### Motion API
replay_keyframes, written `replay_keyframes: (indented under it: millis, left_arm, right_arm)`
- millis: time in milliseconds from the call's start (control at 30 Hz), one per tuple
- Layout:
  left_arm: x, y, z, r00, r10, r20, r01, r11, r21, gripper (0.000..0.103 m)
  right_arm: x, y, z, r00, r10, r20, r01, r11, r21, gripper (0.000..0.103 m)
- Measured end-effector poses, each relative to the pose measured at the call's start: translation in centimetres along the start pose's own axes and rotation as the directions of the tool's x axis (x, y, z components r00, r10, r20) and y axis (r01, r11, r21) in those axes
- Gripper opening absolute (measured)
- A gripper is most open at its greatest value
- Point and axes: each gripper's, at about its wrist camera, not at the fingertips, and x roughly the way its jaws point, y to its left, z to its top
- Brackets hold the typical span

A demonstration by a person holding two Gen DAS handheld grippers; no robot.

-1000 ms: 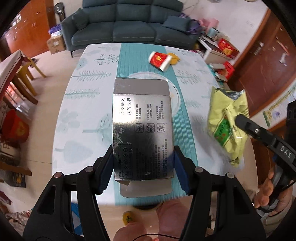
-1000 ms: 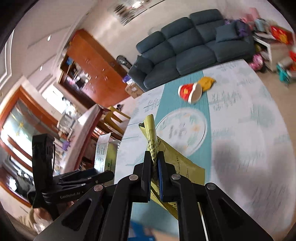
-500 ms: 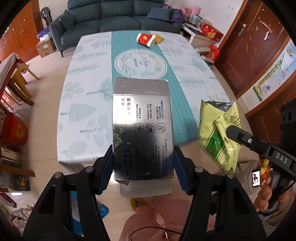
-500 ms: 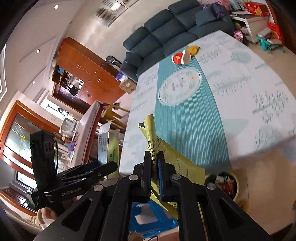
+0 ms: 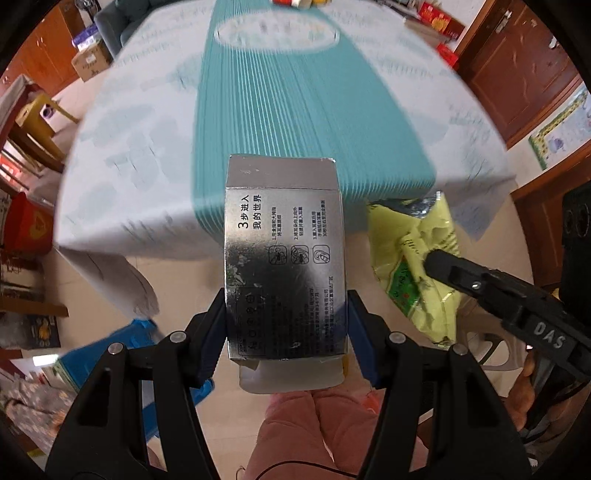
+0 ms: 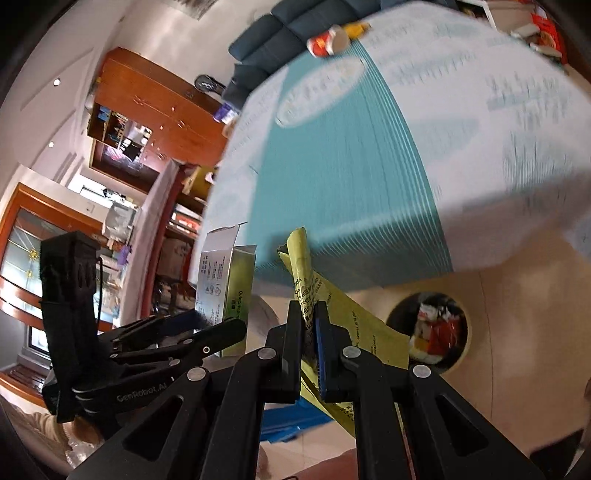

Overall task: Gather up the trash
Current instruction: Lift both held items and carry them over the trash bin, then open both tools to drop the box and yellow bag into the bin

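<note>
Where the box (image 6: 226, 291) shows green, it reads "QuietSleep".

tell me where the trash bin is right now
In the right wrist view the trash bin stands on the floor at lower right, just past the table's near edge and right of the yellow wrapper in the right tongs.

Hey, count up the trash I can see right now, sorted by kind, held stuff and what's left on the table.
Boxes: 1, silver box in the left gripper
Wrappers: 1, yellow bag in the right gripper
Cups: 1, red cup on the table
Yellow scraps: 1 beside the cup
Total: 4
</note>
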Motion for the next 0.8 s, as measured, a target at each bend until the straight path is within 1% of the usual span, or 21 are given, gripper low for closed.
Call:
replay_keyframes:
  millis: [200,233,400,500,567,667,733,800]
  left_arm:
    - [7.1,-0.5,-3.1,0.999,-0.025,-0.028,0.025,0.999,-0.030,0.057]
    - [8.6,-0.5,-3.6,0.999,-0.031,-0.034,0.029,0.999,-0.035,0.057]
    - [16.5,-0.2,-5.4,0.996,-0.069,-0.055,0.064,0.995,-0.075,0.057]
    - [21.5,-0.2,-5.8,0.995,-0.078,-0.069,0.072,0.994,-0.085,0.057]
    - [24.3,-0.3,-5.9,0.995,-0.065,-0.078,0.059,0.995,-0.083,0.057]
    - [27.7,0.0,-6.2,0.994,-0.058,-0.090,0.049,0.994,-0.096,0.057]
    - [29.7,0.5,-6.3,0.992,-0.046,-0.116,0.033,0.993,-0.113,0.058]
    - [30.9,0.8,-6.8,0.991,-0.029,-0.128,0.014,0.993,-0.117,0.058]
  right_arm:
    - [6.7,-6.5,-4.1,0.999,-0.014,-0.045,0.015,0.999,0.041,0.006]
    - [7.8,-7.6,-4.0,0.999,-0.014,-0.046,0.016,0.999,0.047,0.006]
    - [13.7,-12.6,-6.0,0.997,-0.042,-0.059,0.045,0.998,0.045,0.007]
    - [16.9,-15.7,-6.7,0.996,-0.061,-0.061,0.064,0.996,0.059,0.008]
    - [18.8,-17.4,-6.8,0.995,-0.075,-0.064,0.079,0.994,0.069,0.008]
    - [21.2,-20.0,-7.1,0.991,-0.114,-0.069,0.120,0.989,0.083,0.019]
    - [22.6,-21.5,-7.4,0.987,-0.138,-0.080,0.145,0.986,0.088,0.036]
    - [24.0,-22.2,-7.8,0.985,-0.145,-0.095,0.153,0.985,0.081,0.038]
